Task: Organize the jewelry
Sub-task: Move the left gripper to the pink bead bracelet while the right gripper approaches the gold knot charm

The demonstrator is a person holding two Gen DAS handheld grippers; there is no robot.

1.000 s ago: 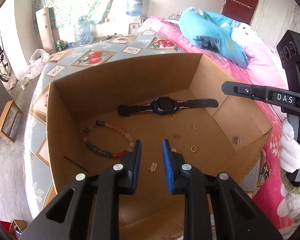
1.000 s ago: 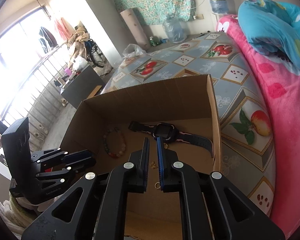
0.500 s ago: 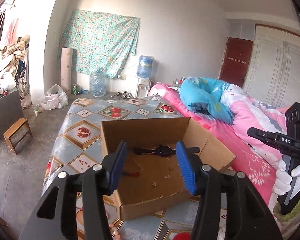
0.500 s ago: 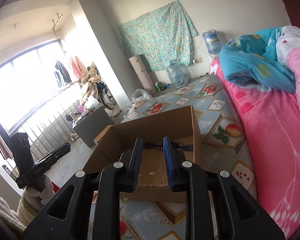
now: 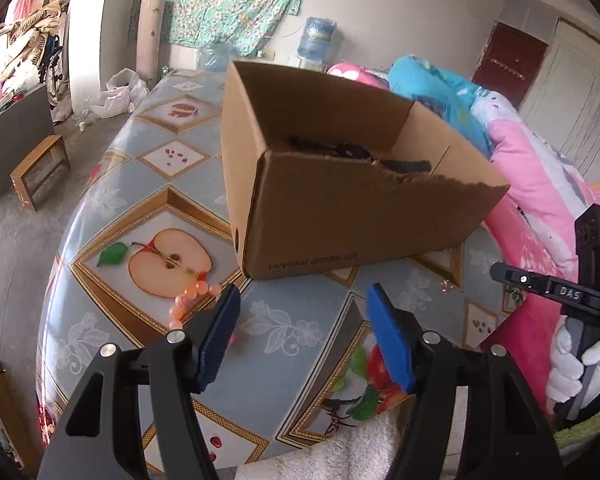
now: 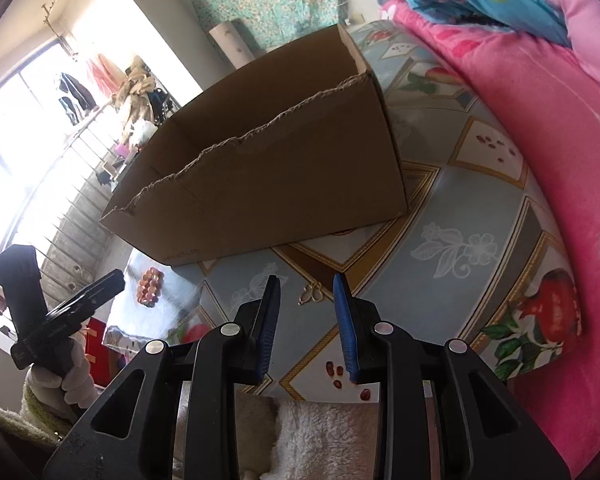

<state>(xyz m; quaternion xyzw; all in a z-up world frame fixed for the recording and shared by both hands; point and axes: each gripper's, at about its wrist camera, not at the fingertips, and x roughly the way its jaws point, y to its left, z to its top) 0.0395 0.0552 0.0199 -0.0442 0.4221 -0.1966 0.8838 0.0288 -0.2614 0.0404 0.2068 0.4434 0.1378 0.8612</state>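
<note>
Both claws empty: left gripper point(image 5: 302, 334) spread wide, right gripper point(image 6: 306, 310) parted over a small gold charm point(image 6: 311, 293). Judged step: collecting pieces outside the cardboard box point(image 5: 340, 204). Next: descend squarely and pinch; the coral bead bracelet point(image 5: 190, 300) waits nearby.

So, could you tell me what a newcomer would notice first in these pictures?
The big cardboard box on the fruit-patterned tablecloth dominates both views. An orange bead bracelet lies outside it, beside the open left gripper. A small gold charm lies ahead of the open right gripper.
</note>
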